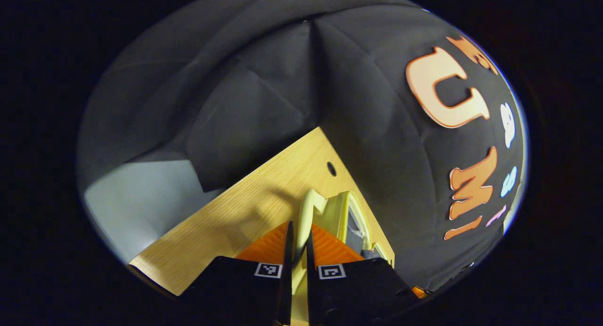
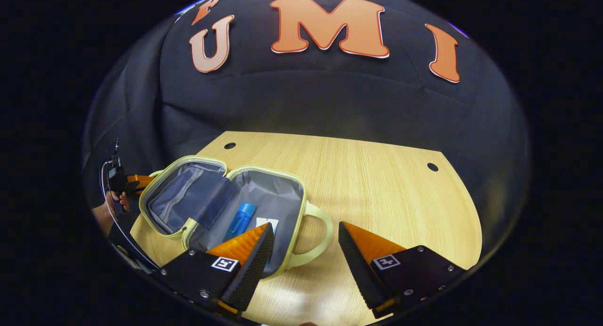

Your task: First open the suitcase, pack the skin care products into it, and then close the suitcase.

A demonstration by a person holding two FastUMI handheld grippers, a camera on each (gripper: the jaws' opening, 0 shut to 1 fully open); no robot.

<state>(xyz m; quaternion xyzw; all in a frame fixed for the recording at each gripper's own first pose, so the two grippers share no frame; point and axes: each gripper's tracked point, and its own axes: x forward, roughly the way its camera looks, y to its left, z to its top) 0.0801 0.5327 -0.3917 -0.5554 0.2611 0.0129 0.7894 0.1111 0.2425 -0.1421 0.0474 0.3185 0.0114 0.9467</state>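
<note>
A small pale yellow suitcase (image 2: 188, 162) lies wide open on the wooden table, its grey lining showing. A blue tube (image 2: 240, 218) and a white item (image 2: 266, 222) lie in the half nearer to me. My right gripper (image 2: 306, 229) is open just above that half's handle (image 2: 325, 232), one finger over the lining and one over bare table, holding nothing. In the left gripper view, my left gripper (image 1: 299, 227) is shut on the lid's yellow handle (image 1: 306, 206), beside the lid's rim (image 1: 346, 208). The left gripper (image 2: 136, 180) also appears at the suitcase's far left, held by a hand (image 2: 101, 213).
The wooden table (image 2: 377, 184) spreads bare to the right of the suitcase, with small round holes (image 2: 432, 167) near its back edge. Black cloth walls close in behind and to both sides. A pale floor (image 1: 136, 199) lies past the table's left edge.
</note>
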